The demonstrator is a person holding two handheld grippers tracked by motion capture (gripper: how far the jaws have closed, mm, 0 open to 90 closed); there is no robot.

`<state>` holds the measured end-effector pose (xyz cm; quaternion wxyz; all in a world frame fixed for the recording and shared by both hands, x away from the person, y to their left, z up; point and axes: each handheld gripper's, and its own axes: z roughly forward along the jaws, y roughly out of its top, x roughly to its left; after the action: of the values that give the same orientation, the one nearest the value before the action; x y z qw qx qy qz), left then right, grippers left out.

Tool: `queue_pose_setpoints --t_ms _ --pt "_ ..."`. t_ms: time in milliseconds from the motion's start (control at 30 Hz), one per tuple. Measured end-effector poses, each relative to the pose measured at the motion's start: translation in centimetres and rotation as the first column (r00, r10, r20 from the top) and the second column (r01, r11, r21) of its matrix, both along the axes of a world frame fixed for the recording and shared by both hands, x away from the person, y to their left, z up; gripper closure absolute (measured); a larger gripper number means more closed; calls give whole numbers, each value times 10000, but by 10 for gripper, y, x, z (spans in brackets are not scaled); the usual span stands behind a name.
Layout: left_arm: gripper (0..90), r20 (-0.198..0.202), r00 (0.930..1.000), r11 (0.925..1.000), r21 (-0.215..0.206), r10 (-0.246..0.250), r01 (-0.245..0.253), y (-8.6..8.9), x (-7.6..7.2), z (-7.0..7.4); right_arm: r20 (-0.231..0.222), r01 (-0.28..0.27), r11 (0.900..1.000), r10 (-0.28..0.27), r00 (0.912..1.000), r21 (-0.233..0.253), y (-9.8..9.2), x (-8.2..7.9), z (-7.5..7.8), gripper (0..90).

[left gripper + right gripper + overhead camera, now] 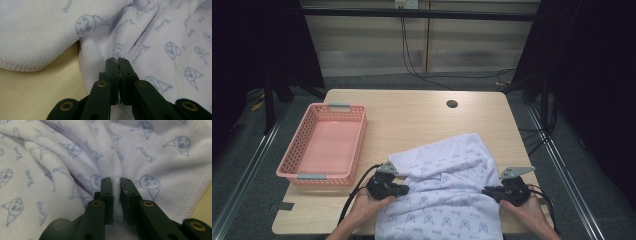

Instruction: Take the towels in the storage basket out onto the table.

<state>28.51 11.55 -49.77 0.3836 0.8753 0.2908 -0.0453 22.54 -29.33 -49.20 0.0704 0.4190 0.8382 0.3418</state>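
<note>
A person stands at the near edge of the table (412, 120), a gripper in each hand, working a white towel (447, 190) printed with little blue faces. The towel lies rumpled on the near half of the table, its far part folded back toward the person and its near end hanging over the edge between the forearms. The left gripper (404, 189) has its jaws pressed together on a thin pinch of cloth right at the towel's hemmed side edge; just beyond the tips the fabric bunches into creases, and to one side of them bare wood shows under a folded flap. The right gripper (486, 191) bites a thicker fold on the opposite side, jaws clamped with a ridge of cloth squeezed between them and the stitched hem just off to the side. A pink basket (324, 145) sits well away from the left jaws, nothing in it. This looks like the middle of a fold: both sides are gripped and the cloth between sags loose. The next move probably calls for lifting both pinches evenly and drawing them apart, without letting the thin left hold slip.
</note>
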Motion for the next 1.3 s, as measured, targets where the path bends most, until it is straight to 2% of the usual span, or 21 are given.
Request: queue_pose_setpoints --t_ms 167,233,267,300,400,433,467,500,533,567,633,667,700,733,800,867,933,1033,1067,1133,1300 --pt "871 -341 9986 9991 81 -413 416 5 -24 3 -330 -385 9991 391 9987 162 2 -22 1 810" --pt "859 -398 9971 9978 -145 -645 640 10 -30 5 -347 -590 9982 595 9976 126 3 -29 2 766" --pt "854 -266 9983 9986 -139 -519 515 12 -30 7 -254 -673 9977 675 9974 111 3 -30 4 722" --pt "837 -187 9987 9982 -373 -483 476 14 -27 10 -149 -620 9977 624 9979 271 2 -29 6 701" --pt "804 109 9999 9950 -996 107 -96 21 -16 20 536 -224 9977 190 9984 636 -5 -15 16 645" --pt "791 139 9995 9938 -1076 284 -268 22 -12 21 827 -64 9969 -1 9966 785 -8 -5 21 636" --pt "763 314 9979 9935 -1013 560 -525 23 -6 23 1293 321 9956 -434 9907 878 -11 13 27 623" --pt "763 384 9970 9928 -1020 673 -631 24 -1 23 1293 321 9956 -434 9907 878 -11 13 27 623" --pt "743 378 9950 9900 -1106 922 -875 24 5 22 1385 357 9958 -471 9892 840 -12 22 28 608" --pt "707 301 9935 9881 -1116 1097 -1057 25 11 21 1549 554 9964 -648 9858 642 -12 33 29 588" --pt "675 319 9886 9840 -1064 1468 -1427 26 21 16 1622 781 9944 -887 9828 709 -13 58 27 584" --pt "665 304 9895 9853 -1020 1410 -1372 26 26 14 1672 918 9938 -1012 9807 630 -13 71 24 567" --pt "658 447 9871 9856 -774 1540 -1503 25 30 14 1701 1055 9930 -1133 9789 540 -12 83 21 558" --pt "640 491 9849 9844 -681 1658 -1623 26 33 13 1615 1060 9931 -1127 9804 495 -11 94 17 548" --pt "611 406 9832 9813 -816 1782 -1745 29 37 12 1475 1260 9908 -1321 9802 501 -9 113 8 518" --pt "594 253 9815 9790 -807 1900 -1874 33 39 9 1365 1287 9913 -1311 9819 265 -4 123 1 490" --pt "573 247 9797 9772 -805 1990 -1965 34 38 7 1299 1228 9917 -1266 9834 369 1 131 -4 480" --pt "549 266 9786 9754 -906 2042 -2010 35 37 7 1440 1194 9921 -1236 9818 373 7 137 -7 444" --pt "510 274 9772 9748 -817 2104 -2076 34 36 8 1514 1196 9927 -1209 9810 176 11 139 -9 423" --pt "503 460 9794 9787 -695 1964 -1930 31 31 8 1554 1164 9931 -1168 9809 118 12 141 -11 415" --pt "474 451 9834 9824 -712 1760 -1725 26 28 6 1634 1197 9928 -1174 9795 -42 15 147 -17 420"
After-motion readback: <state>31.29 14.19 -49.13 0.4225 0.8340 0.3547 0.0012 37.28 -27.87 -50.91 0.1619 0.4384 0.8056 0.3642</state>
